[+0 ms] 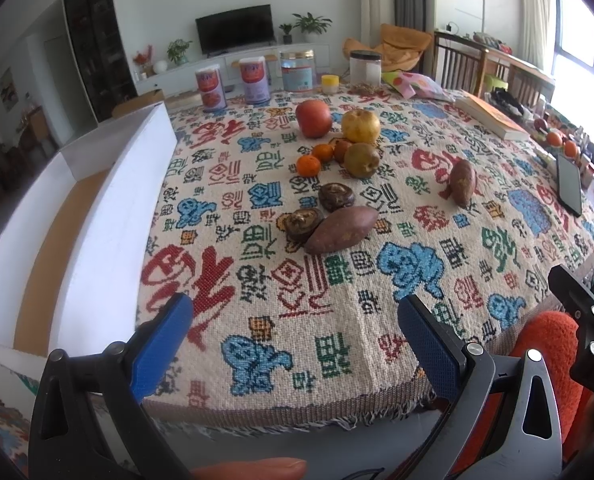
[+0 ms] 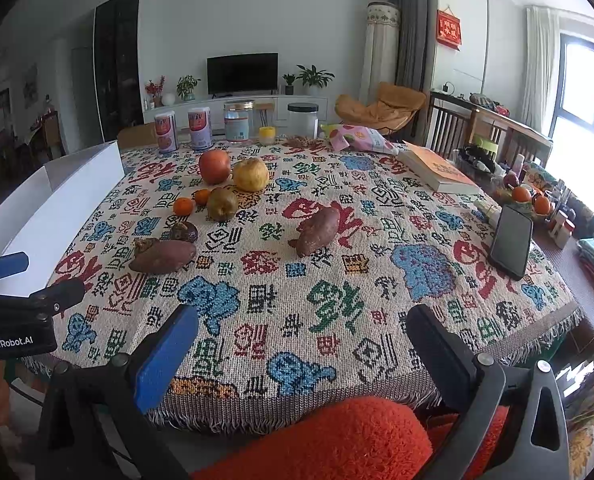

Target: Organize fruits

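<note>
Left gripper (image 1: 295, 320) and right gripper (image 2: 303, 332): both released, jaws spread, holding nothing, at the lower frame edge above the patterned tablecloth (image 2: 337, 280). Fruits sit upper centre: red apple (image 1: 314, 118), yellow pear (image 1: 360, 126), tangerines (image 1: 308, 165). White box (image 1: 77, 232) lies at left.

Counts, table surface:
- red apple (image 1: 313, 118): 1
- yellow pear (image 1: 360, 125): 1
- green-brown pear (image 1: 361, 159): 1
- mandarins (image 1: 308, 166): 2 clear, third uncertain
- sweet potatoes (image 1: 342, 229): 2
- mushrooms (image 1: 336, 196): 2
- canisters (image 1: 210, 89): 2
- jars (image 1: 296, 70): 2
- book (image 1: 493, 116): 1
- phone (image 1: 569, 184): 1
</note>
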Available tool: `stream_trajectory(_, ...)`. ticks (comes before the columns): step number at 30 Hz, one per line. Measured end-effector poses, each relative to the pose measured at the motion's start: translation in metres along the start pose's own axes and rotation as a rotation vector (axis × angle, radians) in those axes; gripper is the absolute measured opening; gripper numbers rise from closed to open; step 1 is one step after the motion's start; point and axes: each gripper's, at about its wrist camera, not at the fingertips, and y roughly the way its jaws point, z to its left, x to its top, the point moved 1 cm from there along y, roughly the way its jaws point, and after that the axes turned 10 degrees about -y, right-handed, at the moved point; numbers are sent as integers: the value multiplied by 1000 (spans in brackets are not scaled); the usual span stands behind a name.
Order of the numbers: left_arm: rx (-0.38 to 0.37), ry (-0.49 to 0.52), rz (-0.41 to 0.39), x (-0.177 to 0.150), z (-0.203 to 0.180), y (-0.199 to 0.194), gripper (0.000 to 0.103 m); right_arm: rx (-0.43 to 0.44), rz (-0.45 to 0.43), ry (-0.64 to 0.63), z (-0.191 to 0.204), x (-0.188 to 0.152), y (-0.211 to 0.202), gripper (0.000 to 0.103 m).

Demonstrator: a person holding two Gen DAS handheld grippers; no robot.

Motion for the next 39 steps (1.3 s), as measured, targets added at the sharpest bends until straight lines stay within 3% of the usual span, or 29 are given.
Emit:
stream_trajectory(21,-1,6,8,-3,-2,1,102,2,1,-4,0,-1,2,103)
stream_trajectory(39,-14,6,11,-4,-2,1,102,-66,-31,-57,6,0,0,103)
